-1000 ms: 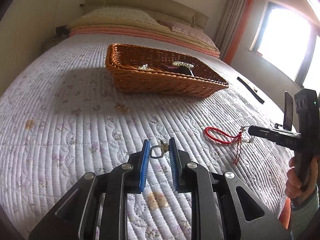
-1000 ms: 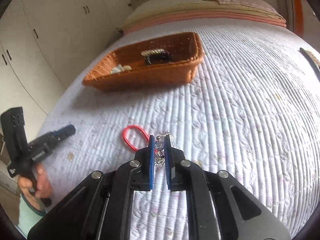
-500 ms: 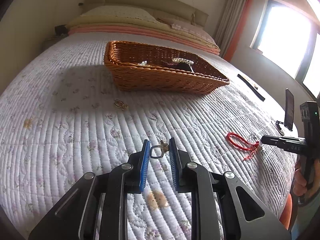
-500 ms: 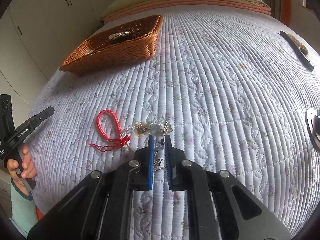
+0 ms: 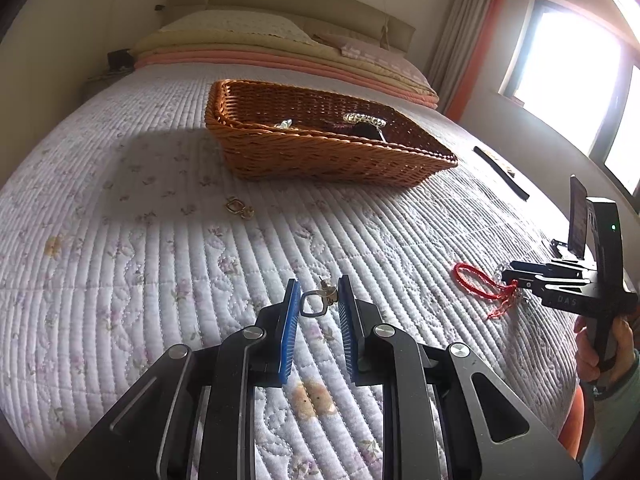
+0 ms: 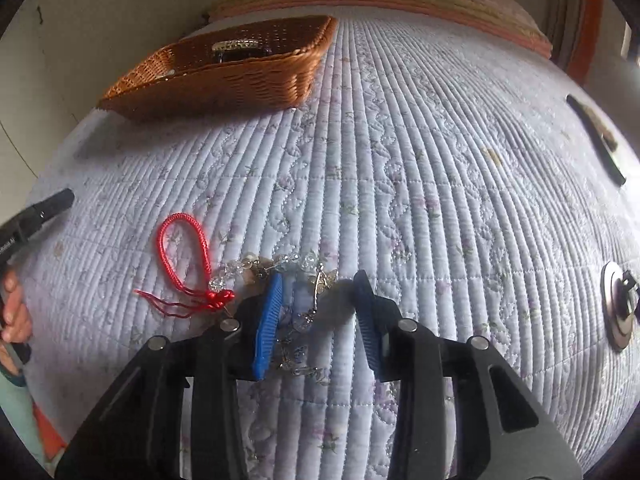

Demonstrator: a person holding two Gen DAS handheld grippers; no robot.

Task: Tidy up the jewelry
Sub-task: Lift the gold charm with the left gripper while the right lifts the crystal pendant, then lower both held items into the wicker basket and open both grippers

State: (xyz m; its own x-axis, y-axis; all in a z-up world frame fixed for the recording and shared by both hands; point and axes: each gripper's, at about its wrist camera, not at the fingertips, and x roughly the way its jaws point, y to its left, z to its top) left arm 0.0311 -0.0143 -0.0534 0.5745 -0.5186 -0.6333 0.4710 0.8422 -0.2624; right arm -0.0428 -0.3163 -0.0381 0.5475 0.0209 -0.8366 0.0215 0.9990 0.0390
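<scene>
Left tool point(image 5: 319, 298) clamped on small square-ring earring point(image 5: 314, 304), held above the bed point(image 5: 160, 240), post up. Right tool point(image 6: 316, 300) jaws opening; crystal chain point(image 6: 276, 264) lies between them on the quilt, running leftward to red cord loop point(image 6: 184, 252).

place: home bedroom | evidence: quilted bed point(image 5: 160, 240), stacked pillows point(image 5: 240, 28), curtained window point(image 5: 568, 60), wardrobe doors point(image 6: 80, 20)

The left gripper point(image 5: 319, 304) pinches a small earring point(image 5: 316, 300) above the bed point(image 5: 160, 240); the basket point(image 5: 320, 152) sits well ahead, a red cord point(image 5: 478, 282) off right.
</scene>
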